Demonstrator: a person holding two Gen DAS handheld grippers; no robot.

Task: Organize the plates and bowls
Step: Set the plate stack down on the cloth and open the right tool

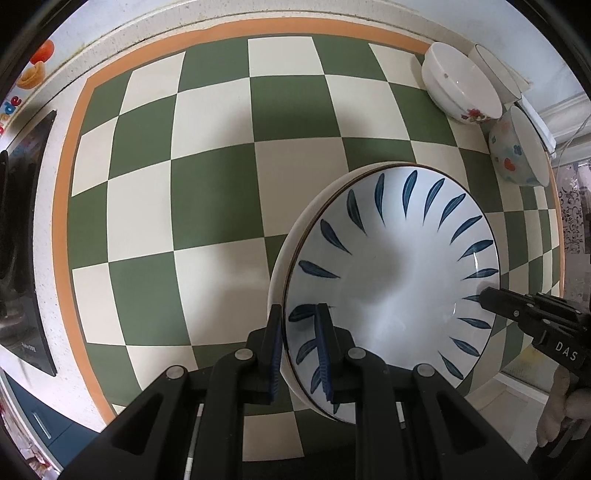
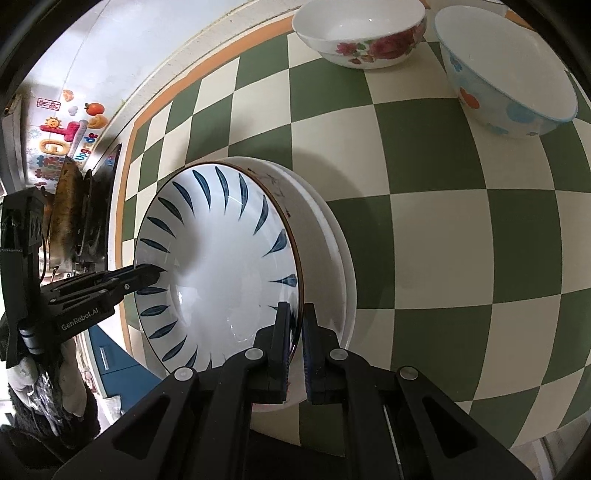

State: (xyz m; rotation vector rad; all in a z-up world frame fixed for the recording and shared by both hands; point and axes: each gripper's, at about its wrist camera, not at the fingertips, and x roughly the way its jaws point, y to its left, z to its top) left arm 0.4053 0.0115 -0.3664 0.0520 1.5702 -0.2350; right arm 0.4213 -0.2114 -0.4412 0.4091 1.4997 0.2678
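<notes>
A white plate with blue leaf marks [image 1: 391, 280] is held between both grippers above the green and cream checked mat [image 1: 207, 184]. My left gripper [image 1: 299, 332] is shut on its near rim, one finger inside and one outside. My right gripper [image 2: 297, 328] is shut on the opposite rim of the same plate [image 2: 221, 273]. A plain white plate [image 2: 332, 258] lies right under it; I cannot tell if they touch. The right gripper also shows in the left wrist view [image 1: 487, 295], and the left gripper in the right wrist view [image 2: 151, 273].
A white bowl with red flowers [image 1: 458, 85] [image 2: 362, 33], a bowl with blue and orange flowers [image 1: 517, 147] [image 2: 506, 70] and another white bowl [image 1: 495, 70] stand at the mat's far corner. A black stove [image 1: 22, 236] sits at the left.
</notes>
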